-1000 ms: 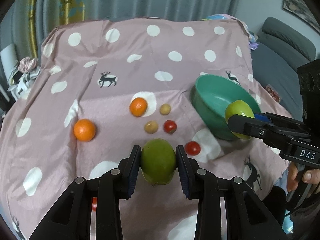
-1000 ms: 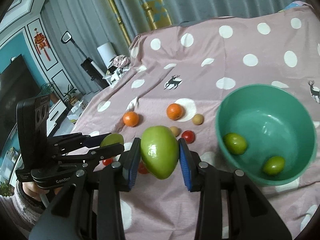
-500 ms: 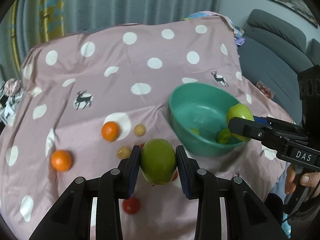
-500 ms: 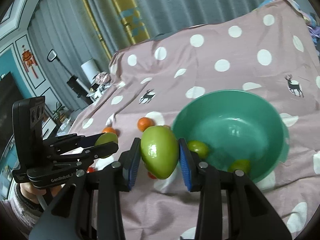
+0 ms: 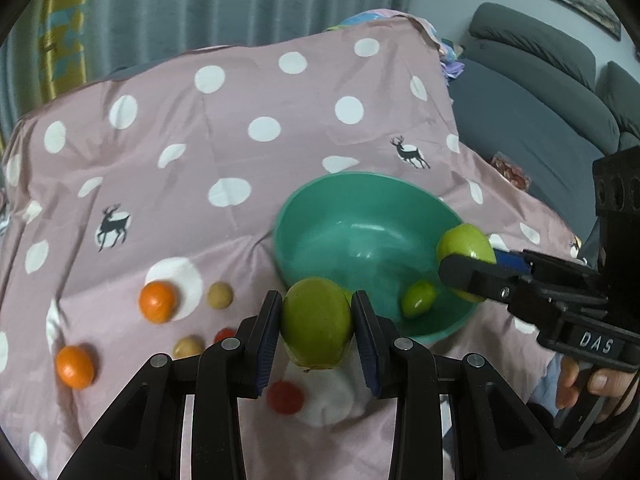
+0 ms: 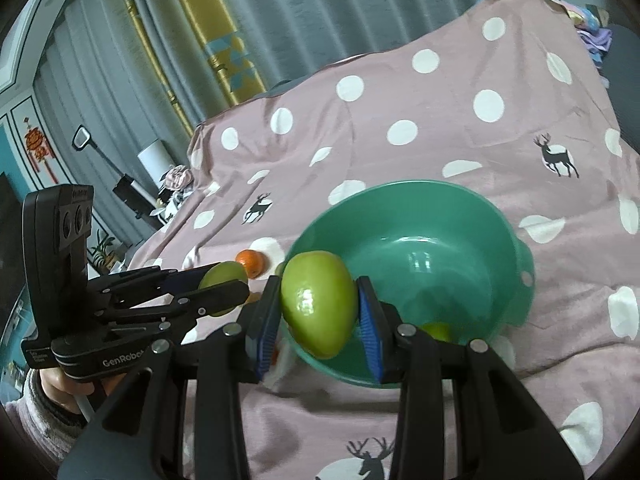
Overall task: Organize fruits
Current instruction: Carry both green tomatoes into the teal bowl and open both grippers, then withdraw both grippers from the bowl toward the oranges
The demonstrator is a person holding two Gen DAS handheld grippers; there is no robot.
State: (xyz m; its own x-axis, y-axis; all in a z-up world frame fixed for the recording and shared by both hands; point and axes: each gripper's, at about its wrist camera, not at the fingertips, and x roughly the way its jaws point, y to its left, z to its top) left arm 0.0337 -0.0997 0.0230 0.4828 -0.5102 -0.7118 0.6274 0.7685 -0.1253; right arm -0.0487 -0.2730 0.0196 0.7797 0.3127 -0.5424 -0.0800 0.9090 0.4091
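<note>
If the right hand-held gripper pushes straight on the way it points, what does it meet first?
Probably the green bowl: the right hand-held gripper, shut on a green fruit, points at its near rim. Depth is unclear.

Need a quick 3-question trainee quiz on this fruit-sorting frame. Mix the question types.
1. True or false: both the left gripper and the right gripper have their jaws clamped on a green fruit.
2. Multiple choice: the small green fruit lies A) on the cloth, B) inside the teal bowl, C) between jaws.
3. Fill in: the two oranges rest on the ____ polka-dot cloth.

Key: 1 true; 2 B; 3 pink.
</note>
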